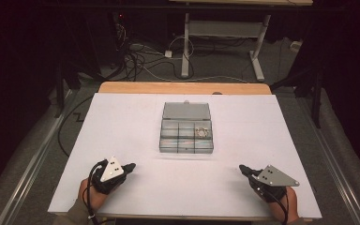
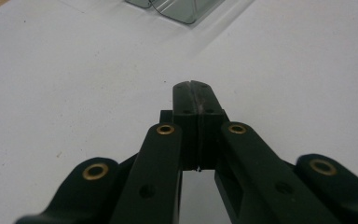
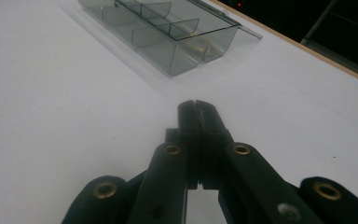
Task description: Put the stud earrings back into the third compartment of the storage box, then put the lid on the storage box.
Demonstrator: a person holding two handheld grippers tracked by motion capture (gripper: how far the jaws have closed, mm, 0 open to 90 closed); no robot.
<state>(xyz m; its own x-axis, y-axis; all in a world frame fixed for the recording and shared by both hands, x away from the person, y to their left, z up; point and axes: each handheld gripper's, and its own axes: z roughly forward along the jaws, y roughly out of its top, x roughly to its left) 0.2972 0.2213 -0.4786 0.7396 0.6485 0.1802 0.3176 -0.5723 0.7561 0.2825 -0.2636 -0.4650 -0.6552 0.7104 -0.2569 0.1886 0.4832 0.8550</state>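
Note:
A clear plastic compartment box [image 1: 186,133] lies open in the middle of the white table sheet [image 1: 122,122], its lid folded back. One far right compartment holds small metallic parts [image 1: 201,131]. My left gripper [image 1: 130,166] rests near the front left of the sheet, jaws pressed together with nothing between them [image 2: 193,84]. My right gripper [image 1: 242,168] rests near the front right, its jaws also together and empty [image 3: 196,103]. Both point toward the box, well short of it. A corner of the box [image 2: 177,9] shows ahead of the left jaws, and the box [image 3: 168,32] lies ahead of the right jaws.
The white sheet covers a wooden table [image 1: 183,87] whose far edge shows beyond it. Behind stand a desk frame [image 1: 225,42] and loose cables [image 1: 140,61] on the floor. Bare sheet lies on all sides of the box.

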